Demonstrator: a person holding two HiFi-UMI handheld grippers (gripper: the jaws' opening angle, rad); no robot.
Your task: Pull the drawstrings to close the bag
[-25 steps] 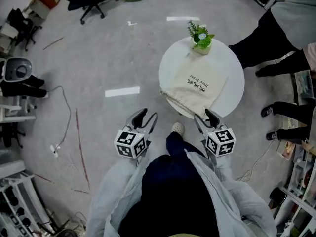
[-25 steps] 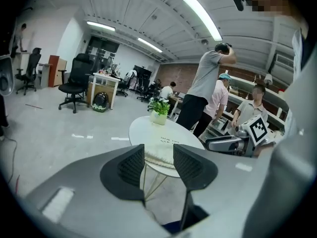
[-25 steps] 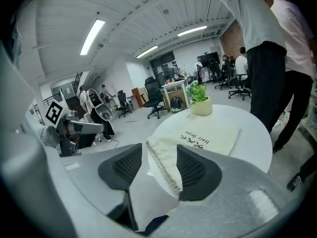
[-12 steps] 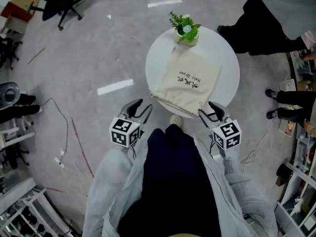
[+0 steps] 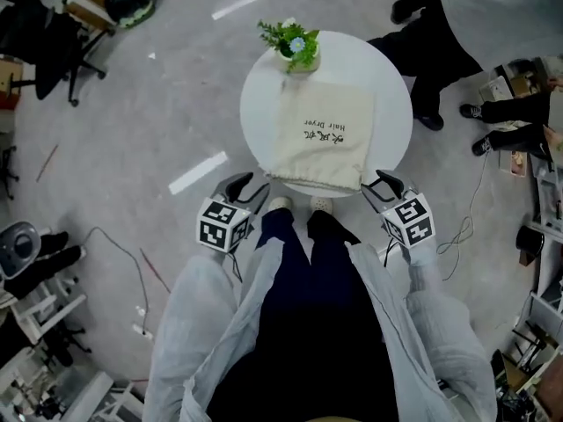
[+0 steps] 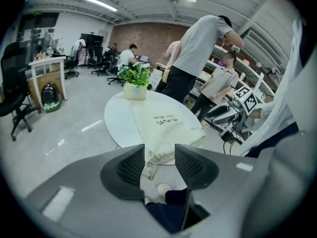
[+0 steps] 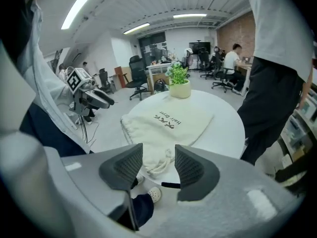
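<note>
The bag [image 5: 321, 134] lies flat on the round table [image 5: 259, 104]. Its tied end hangs a little over the near edge, and its strings [image 7: 159, 166] dangle there. We hold our left gripper [image 5: 248, 185] just off that edge, by the bag's left corner. Its jaws have just been opening and stand apart, with nothing pinched. Our right gripper [image 5: 376, 185] is by the other corner, with its jaws apart too, holding nothing. A little plant [image 5: 295, 44] sits at the far edge.
</note>
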